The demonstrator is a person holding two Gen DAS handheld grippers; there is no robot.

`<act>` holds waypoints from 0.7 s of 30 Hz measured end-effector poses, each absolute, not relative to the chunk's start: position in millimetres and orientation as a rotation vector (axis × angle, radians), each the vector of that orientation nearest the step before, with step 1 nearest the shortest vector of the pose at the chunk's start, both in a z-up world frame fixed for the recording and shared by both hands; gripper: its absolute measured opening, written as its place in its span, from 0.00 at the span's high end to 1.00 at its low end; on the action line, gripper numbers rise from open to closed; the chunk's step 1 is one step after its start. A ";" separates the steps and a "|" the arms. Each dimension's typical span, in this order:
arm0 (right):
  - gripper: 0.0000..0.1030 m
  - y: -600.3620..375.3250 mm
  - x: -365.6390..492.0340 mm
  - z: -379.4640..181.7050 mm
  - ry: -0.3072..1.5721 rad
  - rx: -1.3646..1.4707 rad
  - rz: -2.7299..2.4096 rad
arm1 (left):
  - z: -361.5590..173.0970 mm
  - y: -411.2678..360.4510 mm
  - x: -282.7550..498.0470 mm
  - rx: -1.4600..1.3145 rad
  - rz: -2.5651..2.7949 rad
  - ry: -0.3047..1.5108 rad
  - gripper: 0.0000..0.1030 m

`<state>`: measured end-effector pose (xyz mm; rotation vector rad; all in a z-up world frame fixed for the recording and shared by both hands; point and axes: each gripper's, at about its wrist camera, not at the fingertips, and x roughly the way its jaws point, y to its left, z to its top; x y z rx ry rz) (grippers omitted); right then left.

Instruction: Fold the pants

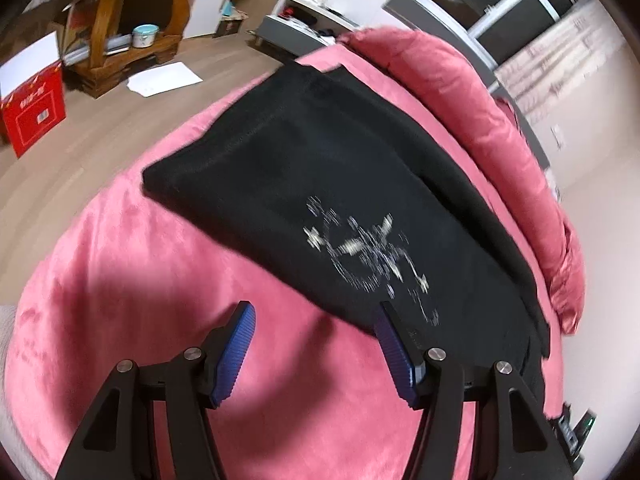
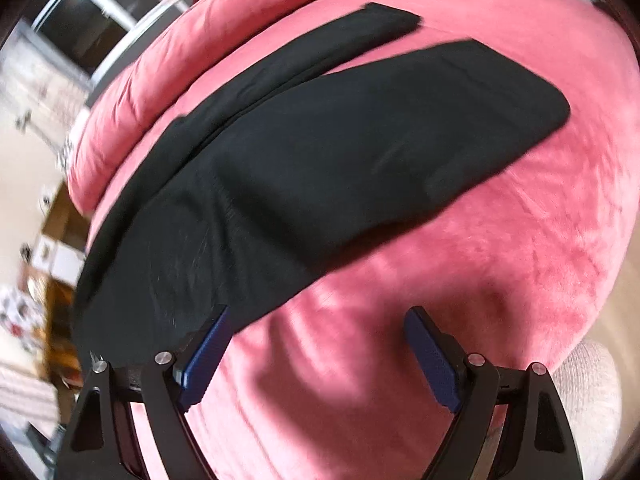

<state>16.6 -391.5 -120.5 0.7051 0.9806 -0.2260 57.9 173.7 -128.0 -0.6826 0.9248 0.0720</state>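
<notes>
Black pants (image 1: 320, 168) lie spread flat on a pink bed cover (image 1: 132, 264), with a white printed design (image 1: 368, 256) near their close end. My left gripper (image 1: 316, 312) is open and empty, just above the pants' near edge. In the right wrist view the pants (image 2: 340, 152) show both legs, one long (image 2: 440, 100), one narrower behind it (image 2: 360, 28). My right gripper (image 2: 318, 316) is open and empty above the near edge of the pants, its left finger (image 2: 208, 348) over the cloth.
A rolled pink duvet (image 1: 480, 120) lies along the far side of the bed. Beyond the bed are a wooden floor, a red box (image 1: 34, 108), a wooden cabinet (image 1: 128, 20) and papers (image 1: 164, 78). A white cloth (image 2: 588, 392) sits at the bed's near corner.
</notes>
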 end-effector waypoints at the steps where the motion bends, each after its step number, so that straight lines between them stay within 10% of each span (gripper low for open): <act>1: 0.15 -397.3 15.6 -122.9 0.969 0.732 -0.218 | -130.5 178.6 60.0 -0.704 0.068 0.904 0.39; 14: 0.38 -467.5 23.7 -137.0 0.745 1.028 -0.144 | -153.8 207.9 85.2 -0.836 0.023 0.775 0.40; 21: 0.75 -480.5 18.2 -144.0 0.731 1.013 -0.140 | -159.6 222.3 100.9 -0.888 0.048 0.858 0.83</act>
